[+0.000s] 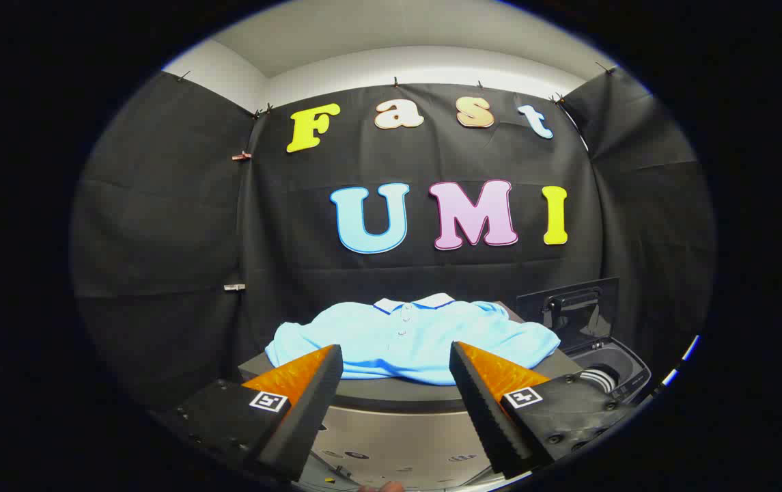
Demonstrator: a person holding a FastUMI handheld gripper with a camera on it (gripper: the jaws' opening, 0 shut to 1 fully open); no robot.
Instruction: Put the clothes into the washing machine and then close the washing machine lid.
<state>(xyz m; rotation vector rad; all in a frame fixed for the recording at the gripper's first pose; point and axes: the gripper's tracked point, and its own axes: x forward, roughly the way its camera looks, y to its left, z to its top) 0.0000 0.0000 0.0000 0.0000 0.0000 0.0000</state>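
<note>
A light blue polo shirt (408, 338) with a white collar lies spread flat on a grey platform (391, 391), just beyond my fingers. My gripper (396, 357) is open, its two fingers wide apart with nothing between them, held short of the shirt's near hem. To the right of the shirt stands a dark washing machine (612, 372) with its lid (571, 307) raised upright; the tub opening shows a striped item inside.
The platform has a metallic front face (397, 444) below its edge. Black cloth walls close the booth behind and on both sides. A fingertip shows low between my fingers.
</note>
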